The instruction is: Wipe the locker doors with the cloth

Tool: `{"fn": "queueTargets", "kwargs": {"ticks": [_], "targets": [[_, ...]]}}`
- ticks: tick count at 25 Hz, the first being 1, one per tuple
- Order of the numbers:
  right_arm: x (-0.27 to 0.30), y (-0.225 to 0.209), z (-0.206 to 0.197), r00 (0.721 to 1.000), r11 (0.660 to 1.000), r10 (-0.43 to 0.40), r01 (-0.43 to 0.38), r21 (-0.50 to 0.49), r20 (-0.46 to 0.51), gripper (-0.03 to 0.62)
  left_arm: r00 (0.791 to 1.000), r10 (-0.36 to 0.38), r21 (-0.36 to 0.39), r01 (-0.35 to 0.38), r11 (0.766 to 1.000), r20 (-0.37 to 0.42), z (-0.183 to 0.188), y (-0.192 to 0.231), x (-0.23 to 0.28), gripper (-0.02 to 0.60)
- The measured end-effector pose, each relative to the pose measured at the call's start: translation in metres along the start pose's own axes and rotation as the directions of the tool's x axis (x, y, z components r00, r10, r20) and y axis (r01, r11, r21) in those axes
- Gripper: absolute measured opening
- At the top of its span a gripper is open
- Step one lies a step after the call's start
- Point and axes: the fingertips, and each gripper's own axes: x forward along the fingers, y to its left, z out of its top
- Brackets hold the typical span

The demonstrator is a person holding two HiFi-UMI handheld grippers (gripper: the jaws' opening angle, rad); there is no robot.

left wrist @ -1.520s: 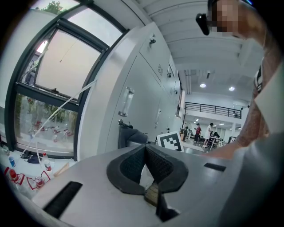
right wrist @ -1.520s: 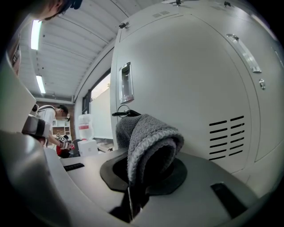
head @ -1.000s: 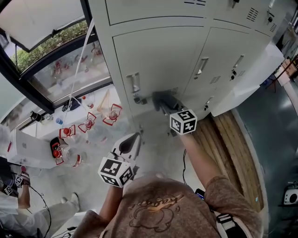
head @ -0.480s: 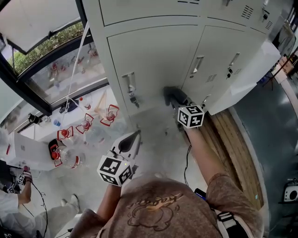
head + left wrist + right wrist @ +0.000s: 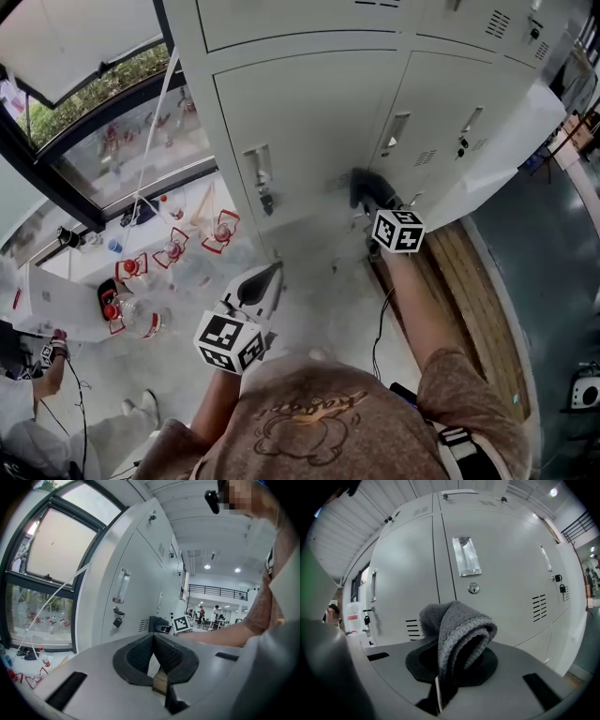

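Note:
A grey folded cloth (image 5: 367, 186) is pressed on the pale grey locker door (image 5: 305, 117), low down near the seam with the neighbouring door (image 5: 441, 103). My right gripper (image 5: 372, 195) is shut on it. In the right gripper view the cloth (image 5: 457, 626) bulges from between the jaws, in front of a door (image 5: 501, 606) with a recessed handle (image 5: 466, 556) and a round lock (image 5: 474, 588). My left gripper (image 5: 265, 277) hangs lower left, away from the lockers. Its jaws (image 5: 153, 641) are shut with nothing in them.
A dark-framed window (image 5: 89, 131) runs along the left. Below it lie bottles with red labels (image 5: 173, 248). A padlock (image 5: 267, 202) hangs on the left door. A wooden platform (image 5: 469, 291) lies at the right, with a cable (image 5: 378, 328) on the floor. A person (image 5: 37, 412) is at the bottom left.
My right gripper has slid the cloth to the right along the lower locker door, towards the seam with the neighbouring door. The left gripper has hardly moved.

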Motion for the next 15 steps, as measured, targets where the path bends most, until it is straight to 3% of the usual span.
{"fn": "queueTargets", "kwargs": {"ticks": [6, 15], "targets": [[-0.018, -0.008, -0.003, 1.000, 1.000, -0.008, 0.007, -0.016, -0.018, 0.035, 1.000, -0.017, 0.001, 0.017, 1.000, 0.001, 0.002, -0.005, 0.005, 0.002], [-0.073, 0.028, 0.030, 0.997, 0.996, 0.051, -0.047, -0.074, 0.055, 0.035, 0.998, -0.058, -0.001, 0.058, 0.998, 0.013, 0.005, -0.018, 0.013, 0.002]]}}
